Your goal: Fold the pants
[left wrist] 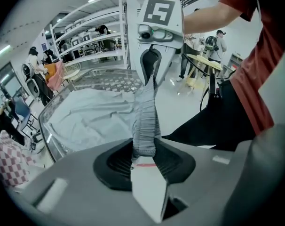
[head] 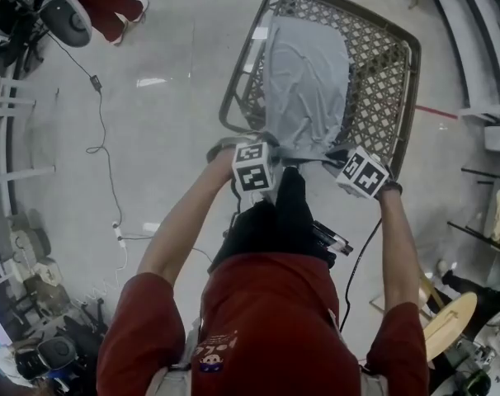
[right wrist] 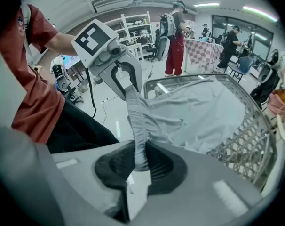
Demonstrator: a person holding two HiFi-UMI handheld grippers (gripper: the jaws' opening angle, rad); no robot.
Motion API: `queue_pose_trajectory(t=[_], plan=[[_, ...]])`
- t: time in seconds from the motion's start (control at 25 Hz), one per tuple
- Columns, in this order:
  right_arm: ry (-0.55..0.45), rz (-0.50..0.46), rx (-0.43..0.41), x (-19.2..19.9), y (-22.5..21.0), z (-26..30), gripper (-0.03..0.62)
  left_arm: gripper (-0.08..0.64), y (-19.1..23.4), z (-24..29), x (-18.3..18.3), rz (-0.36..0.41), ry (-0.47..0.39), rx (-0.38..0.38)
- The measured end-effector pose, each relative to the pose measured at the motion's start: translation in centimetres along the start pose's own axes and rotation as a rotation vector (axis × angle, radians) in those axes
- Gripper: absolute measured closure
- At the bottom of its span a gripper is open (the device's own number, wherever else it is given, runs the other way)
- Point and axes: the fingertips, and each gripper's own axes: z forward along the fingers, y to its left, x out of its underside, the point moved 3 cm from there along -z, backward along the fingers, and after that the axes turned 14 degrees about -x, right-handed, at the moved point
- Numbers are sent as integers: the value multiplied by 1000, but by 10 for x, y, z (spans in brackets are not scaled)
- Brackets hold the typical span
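head view, left claw (head: 266, 152), right claw (head: 339, 158), both clenched on waistband of grey pants (head: 308, 81)

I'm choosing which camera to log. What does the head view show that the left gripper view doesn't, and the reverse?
Head view only: the whole brown lattice table, with the light grey fabric pants spread along it. Left gripper view only: the left tongs pinching the ribbed waistband, plus white shelving behind. Both: the right tongs at that waistband's other end.

Grey pants (head: 304, 81) across a lattice-topped table (head: 384, 89), itself on a pale glossy floor (head: 167, 139).
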Motion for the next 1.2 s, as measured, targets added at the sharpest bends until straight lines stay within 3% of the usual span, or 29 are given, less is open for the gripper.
queue_pose_trajectory(t=[0.48,1.2], plan=[[-46,-50,106,-55,-76,-77,543,433,105,-7,-35,4,-23,-130],[-126,-30,71,-87,-223,-122,543,431,249,40,-65,-48,47,-201]])
